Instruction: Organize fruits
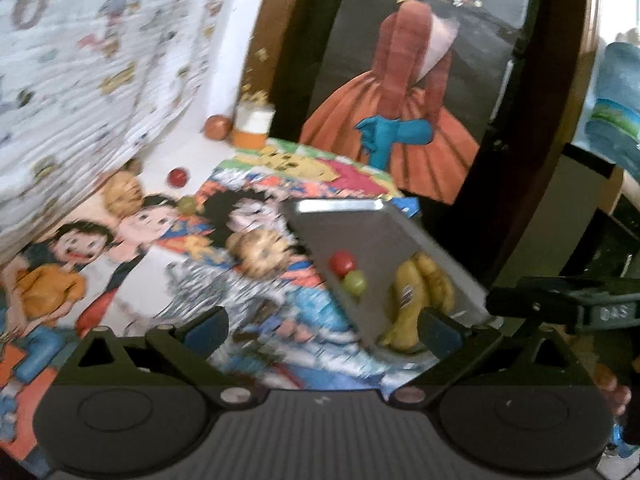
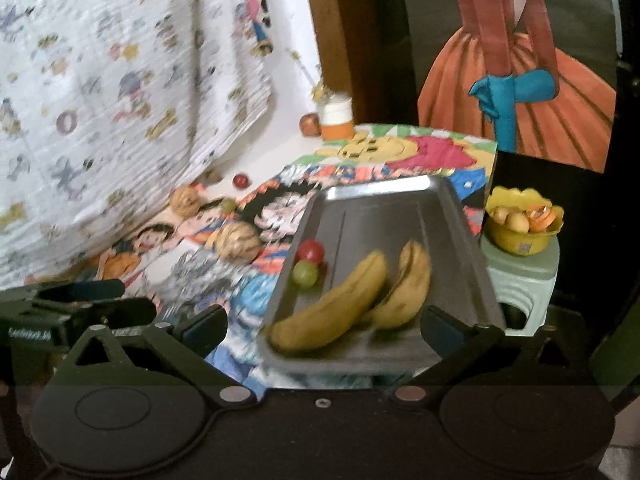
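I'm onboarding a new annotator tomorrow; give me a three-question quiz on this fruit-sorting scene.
1. True or false: two bananas lie in the metal tray.
2. Which small round fruits sit in the tray? A) a red one and a green one B) two orange ones C) none
3. Fill in: both the left gripper and the right gripper are ____.

Key: 1 true; 2 A; 3 open.

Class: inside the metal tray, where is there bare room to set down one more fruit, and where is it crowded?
The tray is bare across its far half, beyond the red fruit. Its near half is crowded: bananas fill the middle and right, red and green fruit sit by the left wall.
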Available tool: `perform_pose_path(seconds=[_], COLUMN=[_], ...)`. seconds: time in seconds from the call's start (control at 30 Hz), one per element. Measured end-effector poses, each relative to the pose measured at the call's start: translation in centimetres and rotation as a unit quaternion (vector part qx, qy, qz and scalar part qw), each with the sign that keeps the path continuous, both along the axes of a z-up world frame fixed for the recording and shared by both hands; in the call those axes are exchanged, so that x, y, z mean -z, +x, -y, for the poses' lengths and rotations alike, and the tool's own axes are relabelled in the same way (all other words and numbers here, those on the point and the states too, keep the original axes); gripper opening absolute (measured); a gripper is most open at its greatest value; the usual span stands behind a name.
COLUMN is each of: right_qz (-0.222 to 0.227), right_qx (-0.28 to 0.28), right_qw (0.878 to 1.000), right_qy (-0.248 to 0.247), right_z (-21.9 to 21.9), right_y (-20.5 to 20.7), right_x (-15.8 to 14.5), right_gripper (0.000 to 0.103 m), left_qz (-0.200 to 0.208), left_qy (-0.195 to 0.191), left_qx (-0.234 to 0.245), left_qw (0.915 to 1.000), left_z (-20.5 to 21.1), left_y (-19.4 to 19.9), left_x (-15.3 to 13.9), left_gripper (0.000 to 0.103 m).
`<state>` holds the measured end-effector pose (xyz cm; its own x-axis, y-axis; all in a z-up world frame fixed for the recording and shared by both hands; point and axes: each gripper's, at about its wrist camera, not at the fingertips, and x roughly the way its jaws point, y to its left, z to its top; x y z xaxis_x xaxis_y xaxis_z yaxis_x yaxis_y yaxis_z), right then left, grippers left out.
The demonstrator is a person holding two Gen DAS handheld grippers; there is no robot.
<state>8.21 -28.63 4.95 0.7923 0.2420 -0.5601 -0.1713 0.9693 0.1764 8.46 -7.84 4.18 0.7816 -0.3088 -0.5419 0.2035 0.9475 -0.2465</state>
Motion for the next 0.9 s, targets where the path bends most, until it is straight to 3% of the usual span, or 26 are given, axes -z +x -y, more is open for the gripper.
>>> perform_pose_path(seconds=[0.23,0.53,0.9], right_qz=[-0.045,-0.074,-0.019], right_qx=[-0.008,-0.037,-0.077], right_qw=[0.999,0.996,0.994], right_qy=[0.010,0.024,0.071], right_z=[-2.3,-6.1,-11.0], right_y=[-1.4,-2.1,0.3], right_x=[1.4,1.8,-1.0], right_gripper=[0.102,0.102,0.102], left_qz=[-0.037,-0.047,-0.028], left_qy=[0.019,0.015,0.003], left_qx=[-0.018,-0.051,-0.107], left_qw=[0.9990,0.9975,0.9939], left_z=[-2.4,-5.6,-9.8], left_y=[-1.7,-3.7,-4.0], left_x=[1.3,1.9,1.6], left_gripper=[0.103,0.103,0.103])
